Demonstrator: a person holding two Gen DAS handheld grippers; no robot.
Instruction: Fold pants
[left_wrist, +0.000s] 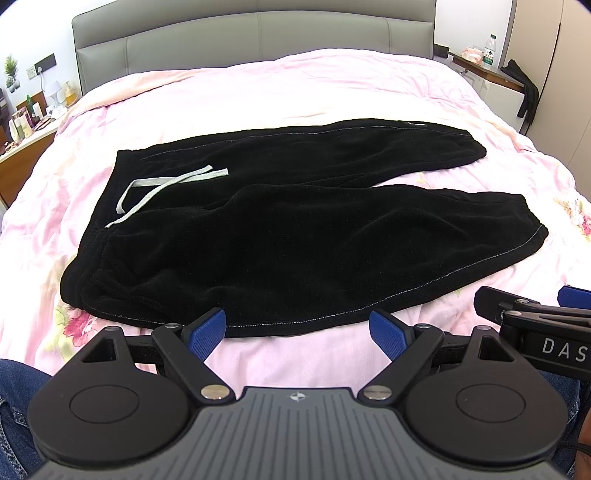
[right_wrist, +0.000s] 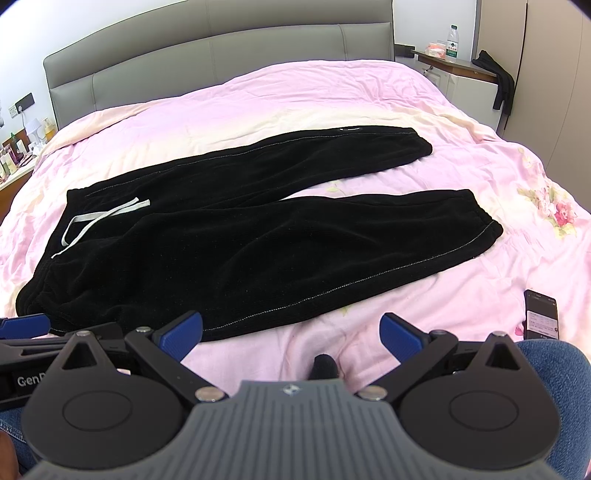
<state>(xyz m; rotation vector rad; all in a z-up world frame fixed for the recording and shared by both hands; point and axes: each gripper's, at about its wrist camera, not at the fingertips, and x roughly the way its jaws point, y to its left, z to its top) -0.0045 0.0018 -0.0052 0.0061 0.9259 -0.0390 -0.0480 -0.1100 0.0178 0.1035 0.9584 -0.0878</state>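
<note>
1 pants (left_wrist: 280, 236), 2 splayed tongs (left_wrist: 297, 334)

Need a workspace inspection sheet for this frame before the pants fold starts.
Surface: bed with pink floral quilt, wrinkled.
Job's things: black pants lying flat, legs spread apart, waistband at left, grey drawstring loose on top.
Clutter: phone on the quilt at right.
Grippers: left gripper and right gripper both open, empty, short of the near hem.
Cables: nothing seen on the bed.
Surroundings: grey headboard, nightstands with bottles either side.

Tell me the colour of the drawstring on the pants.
Light grey drawstring, clearest in the left wrist view.
</note>
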